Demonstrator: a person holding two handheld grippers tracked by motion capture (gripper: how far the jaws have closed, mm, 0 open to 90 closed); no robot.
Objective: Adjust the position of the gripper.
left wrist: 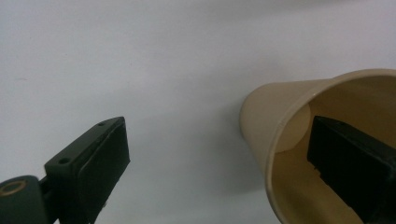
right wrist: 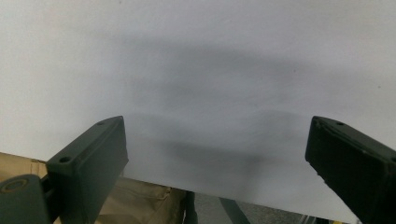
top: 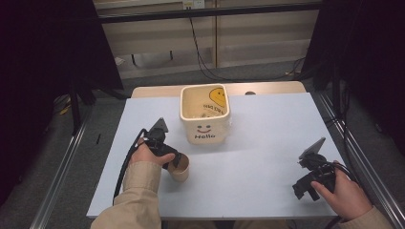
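- A tan paper cup (top: 180,168) sits on the pale blue table (top: 258,157), near its front left, just in front of a cream square container (top: 205,114) printed with a smiley face and "Hello".
- The left gripper (top: 173,161) is at the cup; in the left gripper view its jaws stand wide, one inside the cup's (left wrist: 327,140) mouth, the other outside on bare table, and neither pad presses the wall.
- The right gripper (top: 302,187) rests near the table's front right corner, well apart from the cup, with its jaws spread wide and nothing between them.
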